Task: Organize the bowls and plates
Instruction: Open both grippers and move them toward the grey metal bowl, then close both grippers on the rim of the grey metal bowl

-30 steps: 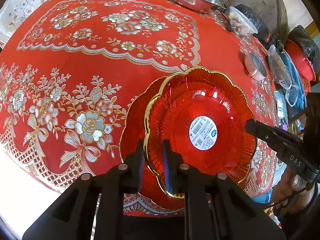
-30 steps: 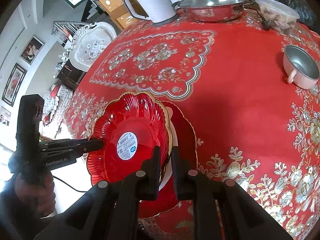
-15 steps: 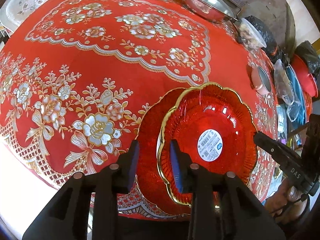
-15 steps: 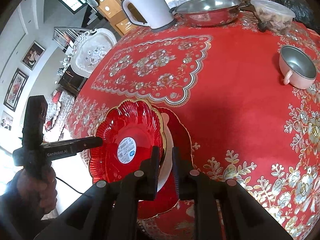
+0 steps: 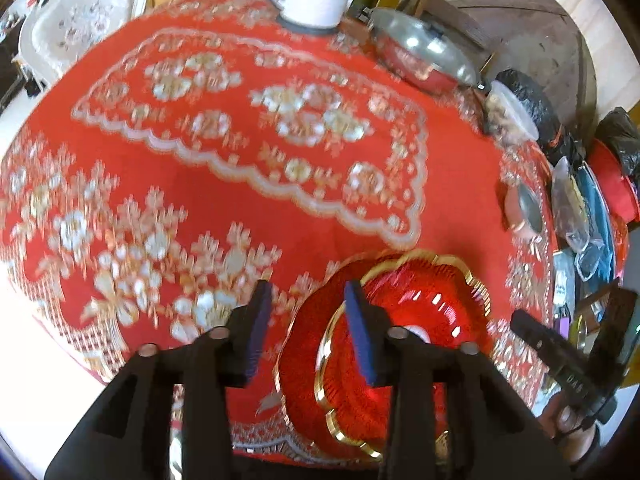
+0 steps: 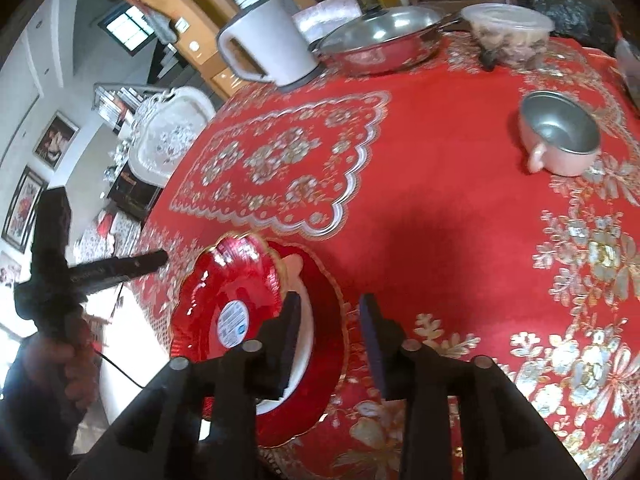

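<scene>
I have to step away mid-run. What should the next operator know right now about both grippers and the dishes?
Left gripper: open, holding nothing, beside the stack.
Right gripper: open, holding nothing, at the stack's other side.
Red scalloped plate: lies on the larger red plate near the table edge; a white dish shows between them.
Done: these dishes are stacked.
Left: the pink bowl stands alone farther back on the table, probably next to gather.

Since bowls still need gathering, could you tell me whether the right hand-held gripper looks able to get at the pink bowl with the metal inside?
Probably yes. The right hand-held gripper is open and holds nothing, and only bare red tablecloth lies between it and the pink bowl, which stands alone with its rim clear.
</scene>
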A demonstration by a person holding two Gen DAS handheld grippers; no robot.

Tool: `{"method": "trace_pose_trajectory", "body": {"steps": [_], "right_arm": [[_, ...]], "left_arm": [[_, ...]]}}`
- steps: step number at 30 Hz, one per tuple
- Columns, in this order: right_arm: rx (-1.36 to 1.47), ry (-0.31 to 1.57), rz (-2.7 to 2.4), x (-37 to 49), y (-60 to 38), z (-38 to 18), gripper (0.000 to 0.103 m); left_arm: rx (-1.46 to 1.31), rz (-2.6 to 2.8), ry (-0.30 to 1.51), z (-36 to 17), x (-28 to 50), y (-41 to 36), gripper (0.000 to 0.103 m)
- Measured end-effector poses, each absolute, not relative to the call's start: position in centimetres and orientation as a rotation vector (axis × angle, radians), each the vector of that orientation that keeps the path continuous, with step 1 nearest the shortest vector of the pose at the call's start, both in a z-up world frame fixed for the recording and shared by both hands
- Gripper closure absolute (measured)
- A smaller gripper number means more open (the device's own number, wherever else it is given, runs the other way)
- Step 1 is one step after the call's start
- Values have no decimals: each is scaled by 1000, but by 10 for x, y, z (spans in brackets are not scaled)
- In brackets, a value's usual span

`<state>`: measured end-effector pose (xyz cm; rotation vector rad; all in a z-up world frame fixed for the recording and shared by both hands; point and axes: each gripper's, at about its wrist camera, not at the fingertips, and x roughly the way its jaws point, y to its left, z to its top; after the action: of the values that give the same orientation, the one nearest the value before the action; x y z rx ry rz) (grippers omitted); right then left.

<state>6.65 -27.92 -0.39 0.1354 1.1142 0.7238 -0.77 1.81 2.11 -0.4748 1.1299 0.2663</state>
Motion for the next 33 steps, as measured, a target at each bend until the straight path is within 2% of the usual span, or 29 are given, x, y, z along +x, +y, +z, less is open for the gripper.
{"method": "trace_pose_trajectory", "body": {"steps": [4,6,7,15,21,27,33], "right_arm": [[194,1099,655,79,-306,-2,62],[225,1092,607,84,-322,-3,57],[246,1089,576,88,-333,-4,57],[334,1085,416,110,-398,-7,56],[315,1038,351,137,-433,14,56],[229,943,336,172,-444,38,56],[123,919,315,202,-438,28,56]], "left_arm": [[-410,179,1101,46,28,-3,56],[-405,115,1097,55,46,-20,46],[-394,80,1094,59,57,-32,44],[-318,-114,1163,62,118,-121,44],[-349,-163,1222,56,166,-164,44],[-337,-111,1214,45,215,-194,44],[-202,-63,1162,17,243,-224,44]]}}
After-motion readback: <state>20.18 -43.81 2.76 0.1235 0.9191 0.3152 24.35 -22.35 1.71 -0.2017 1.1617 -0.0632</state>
